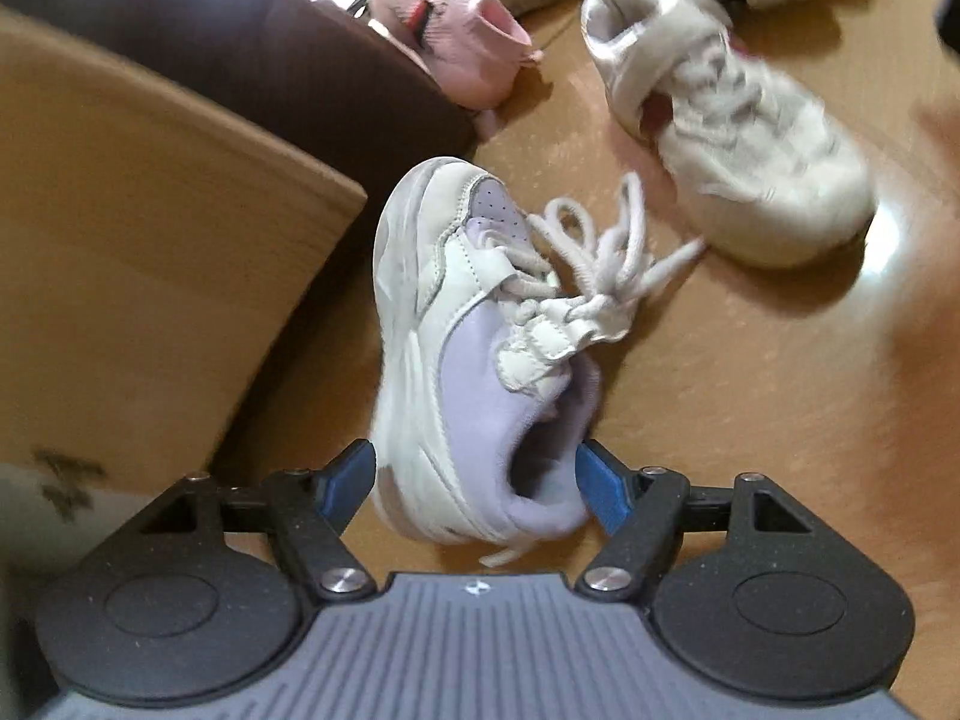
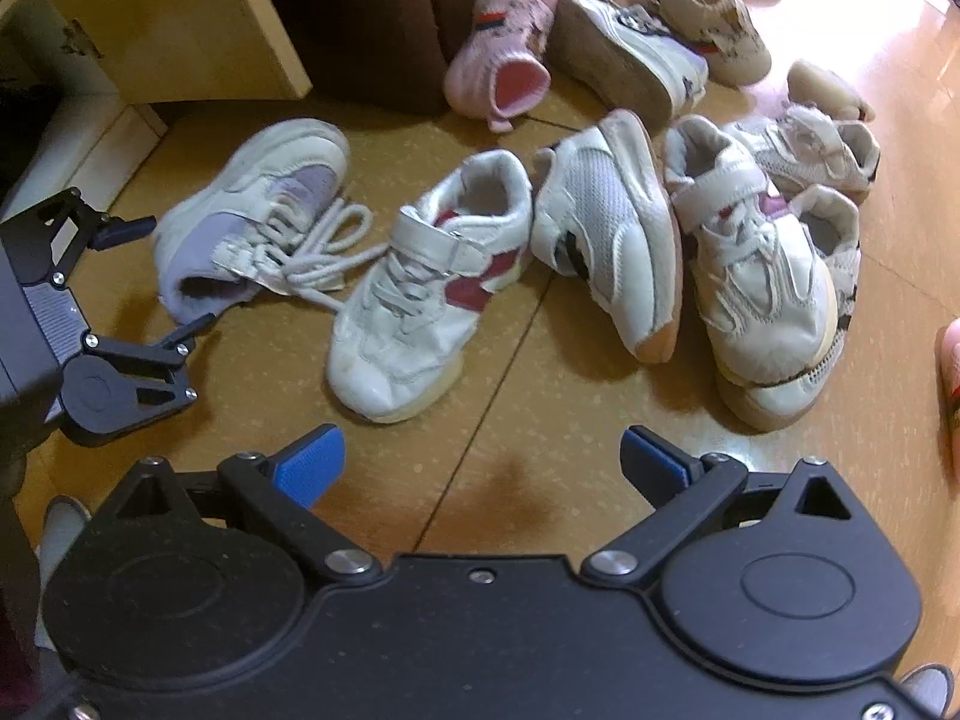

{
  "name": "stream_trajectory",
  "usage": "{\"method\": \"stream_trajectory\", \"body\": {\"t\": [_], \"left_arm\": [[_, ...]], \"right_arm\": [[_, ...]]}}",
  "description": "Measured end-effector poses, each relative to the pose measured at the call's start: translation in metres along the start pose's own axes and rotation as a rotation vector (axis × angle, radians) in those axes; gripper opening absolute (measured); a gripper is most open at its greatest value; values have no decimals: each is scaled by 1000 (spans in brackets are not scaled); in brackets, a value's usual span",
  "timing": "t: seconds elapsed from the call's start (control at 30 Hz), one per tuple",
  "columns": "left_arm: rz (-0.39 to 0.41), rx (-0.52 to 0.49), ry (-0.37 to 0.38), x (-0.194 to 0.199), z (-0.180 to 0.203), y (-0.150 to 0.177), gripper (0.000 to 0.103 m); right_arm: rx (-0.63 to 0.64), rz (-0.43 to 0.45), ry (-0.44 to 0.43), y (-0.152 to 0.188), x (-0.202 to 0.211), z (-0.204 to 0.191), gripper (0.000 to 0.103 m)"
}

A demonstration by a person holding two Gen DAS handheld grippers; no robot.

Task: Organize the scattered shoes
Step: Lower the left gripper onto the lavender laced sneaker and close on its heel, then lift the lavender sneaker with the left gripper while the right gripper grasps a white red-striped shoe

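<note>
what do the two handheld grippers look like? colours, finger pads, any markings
Both share one build: black housing with two round black pivot discs, black linkage arms on silver screws, and blue ribbed pads on the fingertips. The left gripper has a grey ribbed centre plate bearing a small white logo. The right gripper has a plain black centre plate. No cables or sleeves show.

My left claw (image 1: 474,483) is matt black plastic with bright metal pivot screws, ribbed grey casing and blue pads (image 1: 603,492). The lilac sneaker (image 1: 474,354) in front of it looks like smooth white leather with soft lilac cloth panels and woolly cotton laces. The floor (image 2: 480,450) is glossy, speckled tan, throwing back glare. The pink shoe (image 2: 501,45) is knitted cloth. The mesh sneaker (image 2: 606,222) shows open white mesh. The cabinet panel (image 1: 150,198) is matt pale wood. My right claw (image 2: 483,462) has ridged blue pads (image 2: 309,468).
</note>
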State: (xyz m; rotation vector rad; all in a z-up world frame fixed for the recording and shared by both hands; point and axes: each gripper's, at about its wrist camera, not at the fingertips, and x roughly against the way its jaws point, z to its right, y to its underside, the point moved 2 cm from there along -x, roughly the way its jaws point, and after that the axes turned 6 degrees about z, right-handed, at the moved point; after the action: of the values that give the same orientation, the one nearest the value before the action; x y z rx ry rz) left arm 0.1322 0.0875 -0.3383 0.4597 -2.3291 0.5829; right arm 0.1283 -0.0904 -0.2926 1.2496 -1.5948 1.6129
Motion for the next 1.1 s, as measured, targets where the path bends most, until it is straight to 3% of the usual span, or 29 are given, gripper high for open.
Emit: {"method": "stream_trajectory", "body": {"t": [0.07, 0.2, 0.23, 0.27, 0.33, 0.37, 0.43, 0.5, 0.57, 0.67, 0.8, 0.9, 0.97, 1.1], "left_arm": [[-7, -14, -41, -3, -2, -3, 39], [-65, 181, 37, 0, -31, -14, 35], [-81, 251, 65, 2, -40, -15, 31], [-99, 339, 88, 4, -51, -14, 15], [-140, 493, 119, 8, -68, -6, 12], [-164, 567, 129, 11, -76, 2, 12], [-189, 607, 132, 18, -79, 15, 12], [-191, 720, 192, 27, -84, 27, 12], [-171, 803, 298, 37, -81, 33, 12], [-157, 845, 392, 45, -65, 34, 12], [-190, 862, 445, 39, -36, 37, 13], [-221, 857, 443, 35, -21, 38, 26], [-221, 862, 438, 36, -21, 38, 45], [-212, 847, 434, 43, -31, 35, 49]], "right_arm": [[-1, -4, 0, 0, -3, 1, 101], [2, 2, -5, -1, -4, 0, 101], [0, 7, -5, -2, -3, 1, 101], [-2, 16, -8, -3, -1, 2, 101], [-6, 29, -11, -5, 3, 4, 101], [-10, 37, -14, -6, 6, 6, 101], [-18, 50, -13, -7, 12, 8, 101], [-28, 58, -12, -7, 17, 10, 101], [-38, 66, -14, -7, 21, 10, 101], [-32, 76, -16, -7, 29, 9, 101], [-33, 70, -14, -3, 34, 13, 101], [-38, 54, -6, 3, 34, 18, 101], [-30, 49, -6, 6, 33, 19, 101], [-49, 60, -38, 2, 31, 19, 101]]}}
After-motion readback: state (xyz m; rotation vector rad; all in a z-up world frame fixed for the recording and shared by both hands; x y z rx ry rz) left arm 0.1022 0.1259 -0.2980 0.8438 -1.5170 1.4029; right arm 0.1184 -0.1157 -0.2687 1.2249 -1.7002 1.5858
